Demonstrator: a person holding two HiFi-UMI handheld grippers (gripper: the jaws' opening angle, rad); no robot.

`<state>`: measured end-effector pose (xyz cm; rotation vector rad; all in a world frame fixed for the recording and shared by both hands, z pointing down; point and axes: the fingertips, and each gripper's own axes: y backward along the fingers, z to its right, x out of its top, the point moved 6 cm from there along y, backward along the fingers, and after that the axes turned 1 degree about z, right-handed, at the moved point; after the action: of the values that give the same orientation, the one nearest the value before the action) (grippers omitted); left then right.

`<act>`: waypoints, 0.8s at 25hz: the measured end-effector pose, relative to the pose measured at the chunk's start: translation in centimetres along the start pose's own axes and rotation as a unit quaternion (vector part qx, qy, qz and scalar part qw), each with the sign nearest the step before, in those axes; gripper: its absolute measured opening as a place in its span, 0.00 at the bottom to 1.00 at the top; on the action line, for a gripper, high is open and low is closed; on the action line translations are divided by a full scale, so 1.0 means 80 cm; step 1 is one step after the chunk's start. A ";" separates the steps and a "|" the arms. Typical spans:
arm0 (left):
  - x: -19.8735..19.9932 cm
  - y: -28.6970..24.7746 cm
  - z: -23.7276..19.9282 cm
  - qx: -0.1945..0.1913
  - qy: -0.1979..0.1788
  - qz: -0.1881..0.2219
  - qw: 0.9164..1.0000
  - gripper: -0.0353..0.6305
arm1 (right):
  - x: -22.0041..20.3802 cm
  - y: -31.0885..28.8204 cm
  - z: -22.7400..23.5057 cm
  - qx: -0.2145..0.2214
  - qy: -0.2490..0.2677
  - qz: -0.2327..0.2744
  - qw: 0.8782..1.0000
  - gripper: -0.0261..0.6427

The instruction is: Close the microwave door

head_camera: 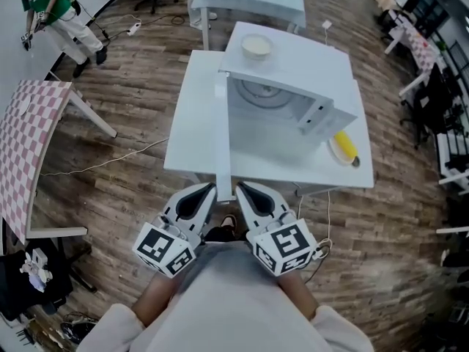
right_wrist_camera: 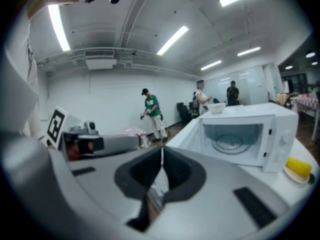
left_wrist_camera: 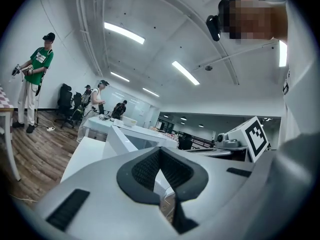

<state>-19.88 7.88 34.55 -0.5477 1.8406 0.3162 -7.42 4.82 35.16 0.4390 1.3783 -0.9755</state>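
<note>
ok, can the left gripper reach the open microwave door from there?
Probably yes: the open white microwave door ends right by the left gripper, with nothing between them.

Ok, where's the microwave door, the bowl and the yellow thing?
microwave door (head_camera: 222, 141): head view, middle of the open door's upper edge.
bowl (head_camera: 256, 46): head view, middle of its inside.
yellow thing (head_camera: 345, 145): head view, middle of its top side.

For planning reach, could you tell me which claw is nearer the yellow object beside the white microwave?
Right. The right claw is below-left of the yellow object in the head view; the left claw is farther left.
</note>
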 end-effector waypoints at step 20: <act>-0.037 -0.016 -0.033 0.032 -0.032 -0.062 0.997 0.08 | 0.005 -0.020 0.038 0.011 -0.028 -0.016 0.999 0.08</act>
<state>-20.57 6.17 38.30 -0.5990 1.7409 0.1886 -6.85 1.49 35.83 0.4046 1.3294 -1.0220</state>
